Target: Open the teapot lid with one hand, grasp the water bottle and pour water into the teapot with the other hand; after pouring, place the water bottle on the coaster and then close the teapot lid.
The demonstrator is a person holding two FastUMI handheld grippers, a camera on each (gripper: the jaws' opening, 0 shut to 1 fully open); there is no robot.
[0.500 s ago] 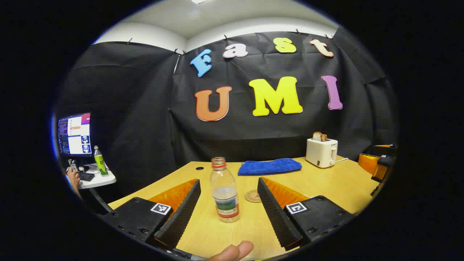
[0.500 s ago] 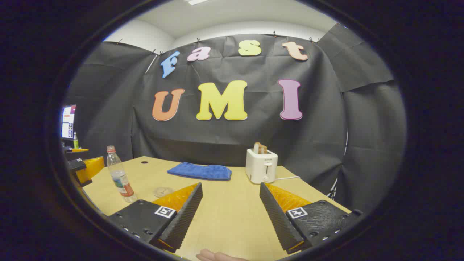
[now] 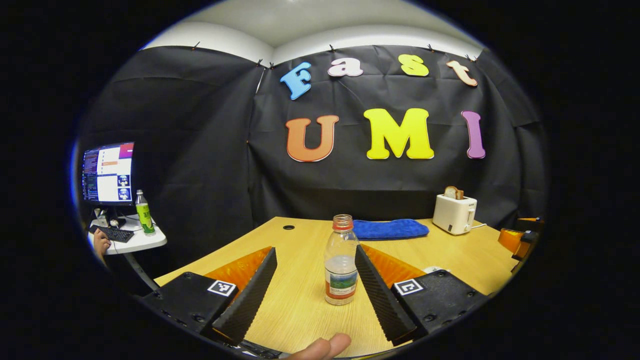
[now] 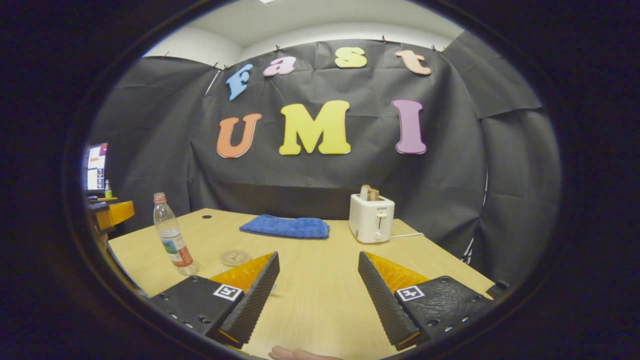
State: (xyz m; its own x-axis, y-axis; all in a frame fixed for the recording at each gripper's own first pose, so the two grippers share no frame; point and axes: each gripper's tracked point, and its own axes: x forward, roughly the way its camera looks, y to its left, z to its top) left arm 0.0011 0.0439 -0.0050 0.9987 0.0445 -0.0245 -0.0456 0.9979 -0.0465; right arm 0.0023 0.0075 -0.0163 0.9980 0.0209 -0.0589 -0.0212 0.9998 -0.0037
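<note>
Wooden table point(image 3: 300, 310) — coaster point(image 4: 235, 257) half-hidden

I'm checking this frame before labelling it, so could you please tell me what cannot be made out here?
- Coaster: in the left gripper view, hidden behind the left gripper.
- Water bottle: whether it is capped is too small to tell.
- Left gripper in the right gripper view: cut off by the edge.
- Monitor: too small to read.
</note>
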